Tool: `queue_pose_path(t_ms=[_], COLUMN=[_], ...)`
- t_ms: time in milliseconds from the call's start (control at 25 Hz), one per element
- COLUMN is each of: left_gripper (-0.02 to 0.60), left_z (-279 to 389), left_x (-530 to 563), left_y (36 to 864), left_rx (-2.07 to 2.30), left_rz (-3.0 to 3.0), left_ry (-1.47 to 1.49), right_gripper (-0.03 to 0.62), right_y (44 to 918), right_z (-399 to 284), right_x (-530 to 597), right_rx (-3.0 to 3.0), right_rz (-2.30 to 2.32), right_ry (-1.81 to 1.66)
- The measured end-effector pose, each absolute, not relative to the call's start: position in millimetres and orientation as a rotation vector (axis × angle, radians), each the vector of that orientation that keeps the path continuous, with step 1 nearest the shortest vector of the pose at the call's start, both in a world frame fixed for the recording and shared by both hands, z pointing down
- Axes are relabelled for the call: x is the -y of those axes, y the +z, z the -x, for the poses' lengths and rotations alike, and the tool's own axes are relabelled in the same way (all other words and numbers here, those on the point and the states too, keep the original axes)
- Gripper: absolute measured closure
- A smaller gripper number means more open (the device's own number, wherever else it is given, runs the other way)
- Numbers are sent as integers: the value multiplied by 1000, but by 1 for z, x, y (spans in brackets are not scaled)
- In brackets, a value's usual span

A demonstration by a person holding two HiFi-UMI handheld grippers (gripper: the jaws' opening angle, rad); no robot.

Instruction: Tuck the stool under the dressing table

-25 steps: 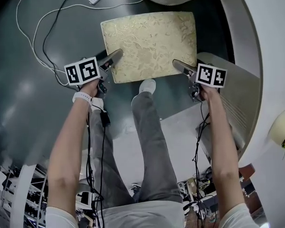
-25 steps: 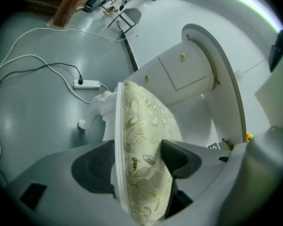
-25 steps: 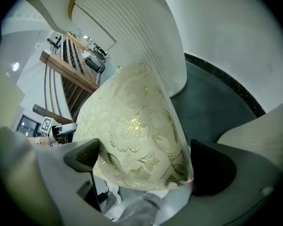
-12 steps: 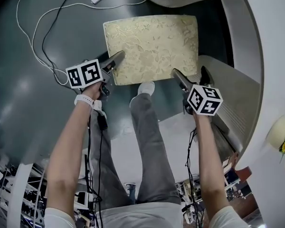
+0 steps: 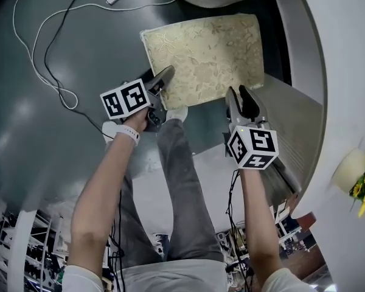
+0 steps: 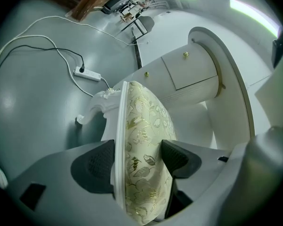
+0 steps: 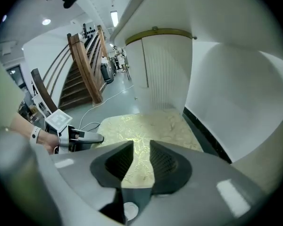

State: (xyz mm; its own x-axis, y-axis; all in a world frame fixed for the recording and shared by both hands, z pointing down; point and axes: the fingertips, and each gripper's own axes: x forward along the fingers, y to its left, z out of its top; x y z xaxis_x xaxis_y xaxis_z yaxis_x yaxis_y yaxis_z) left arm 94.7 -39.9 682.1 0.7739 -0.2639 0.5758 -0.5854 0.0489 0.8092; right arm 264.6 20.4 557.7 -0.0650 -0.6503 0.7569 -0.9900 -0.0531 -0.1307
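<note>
One stool [image 5: 204,56], clamped in left gripper [image 6: 140,157]

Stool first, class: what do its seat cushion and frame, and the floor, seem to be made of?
The seat cushion looks like woven fabric: cream, shiny gold leaf pattern, bulging, so padded. The stool frame is white-painted with a carved scroll, probably wood. The floor is smooth grey with glossy reflections, perhaps coated concrete.
</note>
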Motion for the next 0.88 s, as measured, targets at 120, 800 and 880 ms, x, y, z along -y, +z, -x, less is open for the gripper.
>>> queue_pose_path(t_ms=[120,800,880], left_gripper=[264,264,264], left_z=[-96,-103,-124], left_x=[40,41,45], left_y=[686,686,687], left_rx=[717,812,811], left_rz=[-1530,-1521,-1519], left_ry=[269,189,197], right_gripper=[568,582,582], right_y=[553,517,517], right_z=[-243,-158,-172], right_x=[-12,-14,-13], right_rx=[1747,1850,1852], right_rz=[-1713,-1655,-1662], right_ry=[880,930,932])
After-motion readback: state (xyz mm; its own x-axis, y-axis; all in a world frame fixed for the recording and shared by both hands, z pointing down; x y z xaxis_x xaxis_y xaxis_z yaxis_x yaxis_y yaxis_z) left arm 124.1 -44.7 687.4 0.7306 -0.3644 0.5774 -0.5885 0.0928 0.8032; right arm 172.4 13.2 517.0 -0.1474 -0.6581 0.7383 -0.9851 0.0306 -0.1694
